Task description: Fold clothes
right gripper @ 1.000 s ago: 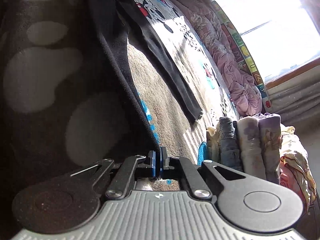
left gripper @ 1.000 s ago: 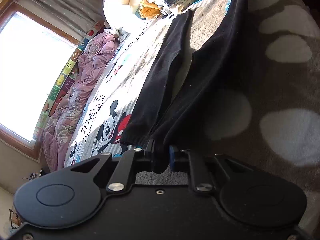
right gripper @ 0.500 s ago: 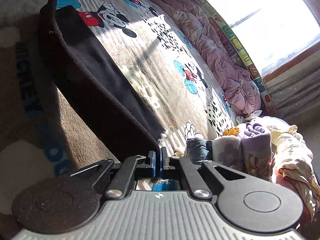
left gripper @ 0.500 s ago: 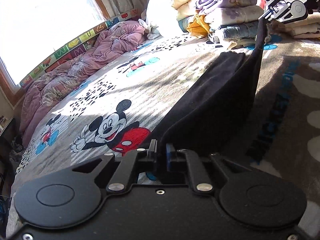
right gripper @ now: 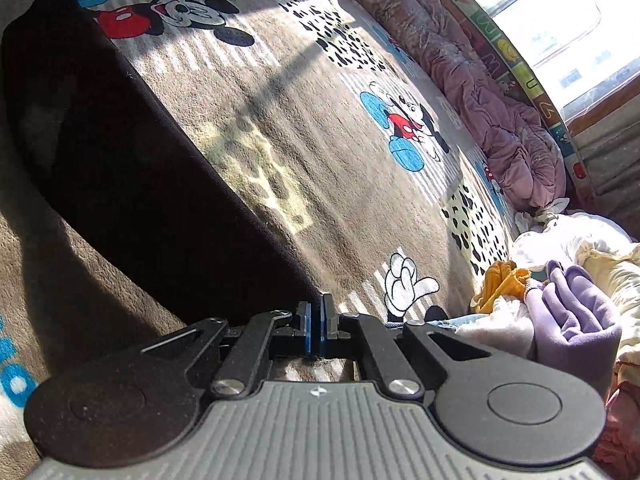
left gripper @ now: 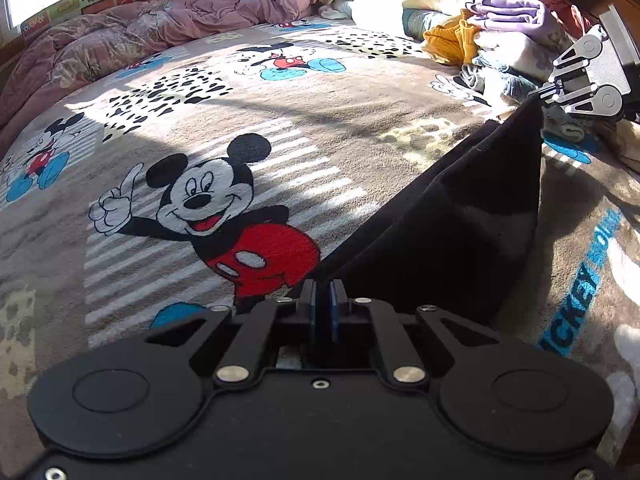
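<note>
Left wrist — left gripper (left gripper: 322,292) | right gripper (left gripper: 538,94) — both pinch black garment (left gripper: 460,232)

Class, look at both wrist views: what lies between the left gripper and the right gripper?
The black garment spans from the left gripper to the right gripper, each shut on an end; the left wrist view shows this best.

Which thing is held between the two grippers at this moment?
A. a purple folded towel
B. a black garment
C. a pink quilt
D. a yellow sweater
B: the black garment hangs stretched between the left gripper and the right gripper, each shut on one end of it above the cartoon blanket.
</note>
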A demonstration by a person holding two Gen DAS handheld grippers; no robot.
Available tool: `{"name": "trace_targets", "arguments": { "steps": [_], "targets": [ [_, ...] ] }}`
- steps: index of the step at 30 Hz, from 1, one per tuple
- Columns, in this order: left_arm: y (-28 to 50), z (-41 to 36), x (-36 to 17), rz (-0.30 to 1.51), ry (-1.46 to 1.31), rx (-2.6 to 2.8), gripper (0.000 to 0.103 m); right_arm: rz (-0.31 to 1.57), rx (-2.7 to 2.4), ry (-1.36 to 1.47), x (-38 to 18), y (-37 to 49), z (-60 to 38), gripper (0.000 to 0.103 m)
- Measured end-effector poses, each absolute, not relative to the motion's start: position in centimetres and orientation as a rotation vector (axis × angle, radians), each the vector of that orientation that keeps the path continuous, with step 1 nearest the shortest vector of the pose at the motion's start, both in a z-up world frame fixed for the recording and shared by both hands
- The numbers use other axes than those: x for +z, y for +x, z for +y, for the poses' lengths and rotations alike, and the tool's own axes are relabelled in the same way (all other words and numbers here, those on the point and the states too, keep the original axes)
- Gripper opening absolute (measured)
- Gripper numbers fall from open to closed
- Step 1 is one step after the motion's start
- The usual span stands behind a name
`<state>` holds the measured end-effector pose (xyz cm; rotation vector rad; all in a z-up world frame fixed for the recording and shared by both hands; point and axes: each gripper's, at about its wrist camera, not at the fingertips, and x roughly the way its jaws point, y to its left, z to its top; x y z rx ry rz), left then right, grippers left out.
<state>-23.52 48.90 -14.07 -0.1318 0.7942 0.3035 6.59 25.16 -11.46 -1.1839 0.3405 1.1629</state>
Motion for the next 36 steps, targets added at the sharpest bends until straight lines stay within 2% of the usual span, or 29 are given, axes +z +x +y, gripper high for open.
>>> {"name": "trace_targets", "arguments": {
  "steps": [8, 10, 15, 17, 20, 22, 23, 25, 26, 30, 33, 36],
  "targets": [
    [-23.3, 52.4, -16.3, 0.742, -0.277, 0.348, 0.004, 0.468, 1.194, -1.15, -12.9, 9.7, 28.9, 0.004],
    [-22.8, 52.8, -16.5, 0.731, -0.28, 0.363, 0.0, 0.51, 1.195, -1.133, -13.4, 10.5, 29.7, 0.004],
    [-22.1, 53.8, -17.3, 0.734, -0.28, 0.395, 0.0, 0.651, 1.194, -1.066, -14.7, 12.6, 30.8, 0.005],
    [-22.5, 53.4, -17.1, 0.718, -0.258, 0.416, 0.0, 0.693, 1.185, -1.046, -15.2, 13.1, 31.0, 0.008],
    [-23.7, 52.5, -16.1, 0.669, -0.246, 0.429, 0.0, 0.724, 1.139, -0.987, -15.5, 13.9, 30.8, 0.02],
    [-24.9, 51.4, -15.3, 0.629, -0.247, 0.432, 0.009, 0.714, 1.107, -0.928, -15.1, 14.1, 29.9, 0.035],
    [-25.6, 51.0, -15.1, 0.608, -0.269, 0.433, 0.014, 0.695, 1.094, -0.902, -14.8, 14.0, 29.2, 0.036],
    [-27.0, 49.9, -14.8, 0.572, -0.299, 0.447, 0.048, 0.667, 1.079, -0.811, -13.8, 13.5, 27.6, 0.041],
    [-27.6, 49.3, -14.8, 0.554, -0.309, 0.453, 0.053, 0.653, 1.059, -0.721, -13.2, 13.1, 26.4, 0.043],
    [-29.3, 46.3, -15.1, 0.504, -0.302, 0.447, 0.053, 0.633, 0.988, -0.285, -12.6, 10.6, 21.4, 0.059],
    [-29.7, 43.9, -15.6, 0.538, -0.205, 0.451, 0.053, 0.7, 0.966, -0.014, -14.7, 8.6, 19.1, 0.061],
    [-30.7, 44.5, -16.4, 0.527, -0.355, 0.465, 0.053, 0.777, 0.957, 0.151, -17.7, 8.0, 18.5, 0.061]
  ]
}}
